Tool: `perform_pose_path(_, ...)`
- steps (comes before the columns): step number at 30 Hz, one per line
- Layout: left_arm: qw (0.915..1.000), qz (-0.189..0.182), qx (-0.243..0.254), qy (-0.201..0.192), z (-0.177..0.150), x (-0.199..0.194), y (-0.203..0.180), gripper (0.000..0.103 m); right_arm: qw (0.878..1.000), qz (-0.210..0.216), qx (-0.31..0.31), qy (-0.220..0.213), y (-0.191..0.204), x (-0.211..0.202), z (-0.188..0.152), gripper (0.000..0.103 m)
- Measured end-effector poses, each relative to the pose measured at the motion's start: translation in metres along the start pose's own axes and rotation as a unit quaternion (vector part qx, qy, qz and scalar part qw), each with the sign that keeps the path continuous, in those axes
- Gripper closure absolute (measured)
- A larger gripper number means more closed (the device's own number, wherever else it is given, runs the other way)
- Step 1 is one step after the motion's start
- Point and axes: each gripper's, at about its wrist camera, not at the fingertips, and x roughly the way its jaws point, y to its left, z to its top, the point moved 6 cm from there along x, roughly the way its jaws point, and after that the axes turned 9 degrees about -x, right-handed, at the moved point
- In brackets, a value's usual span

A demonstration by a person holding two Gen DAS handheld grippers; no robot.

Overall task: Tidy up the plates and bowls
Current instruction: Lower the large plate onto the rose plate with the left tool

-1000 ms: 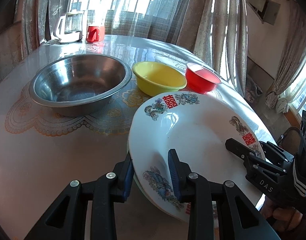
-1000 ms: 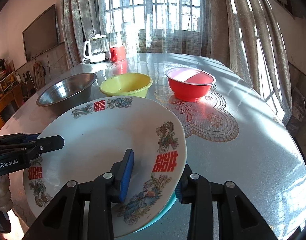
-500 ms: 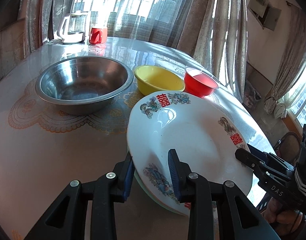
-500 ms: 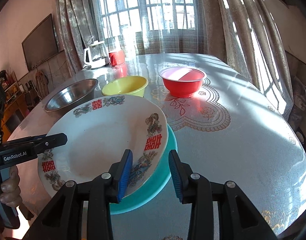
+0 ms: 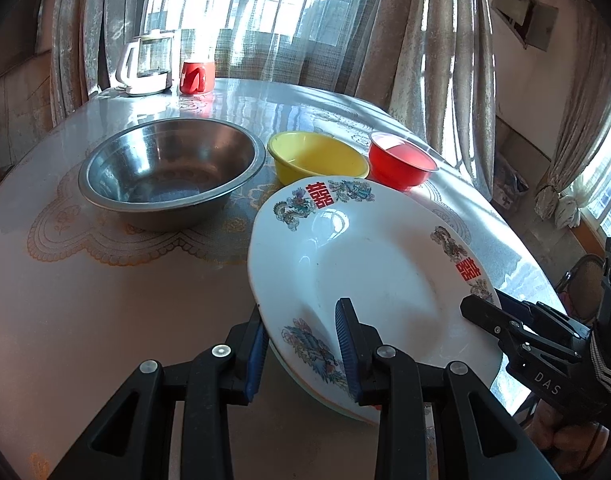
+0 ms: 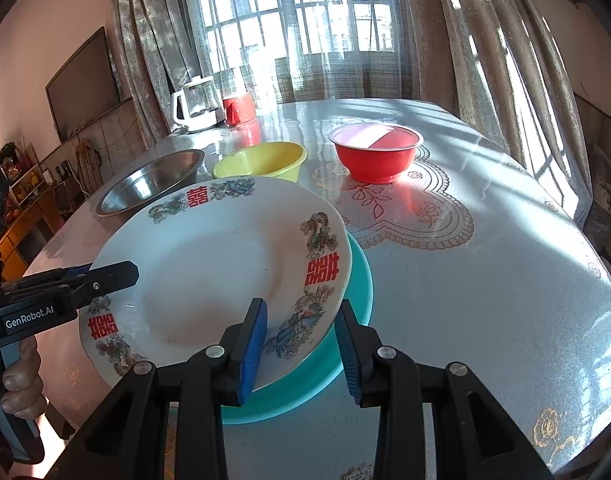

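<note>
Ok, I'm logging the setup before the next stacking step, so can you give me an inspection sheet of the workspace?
Surface: table under a glossy lace-print cover.
Job's things: white patterned plate lying on a teal plate; behind them, in a row, a steel bowl, yellow bowl and red bowl.
Clutter: kettle and red mug at the far edge.
Grippers: left tongs straddle the white plate's rim, grip unclear; right tongs open around the opposite rim.
Cables: nothing seen on the table.
Surroundings: curtained windows, wall TV.
</note>
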Motion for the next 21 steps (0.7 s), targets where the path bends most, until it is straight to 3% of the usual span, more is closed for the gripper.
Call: perform_pose_path(21,0.9998,0.012,0.009,-0.014,-0.009,-0.017,-0.001,0.071,1.000,-0.010,0.011,0.007,0.003,-0.004,-0.002,0.067)
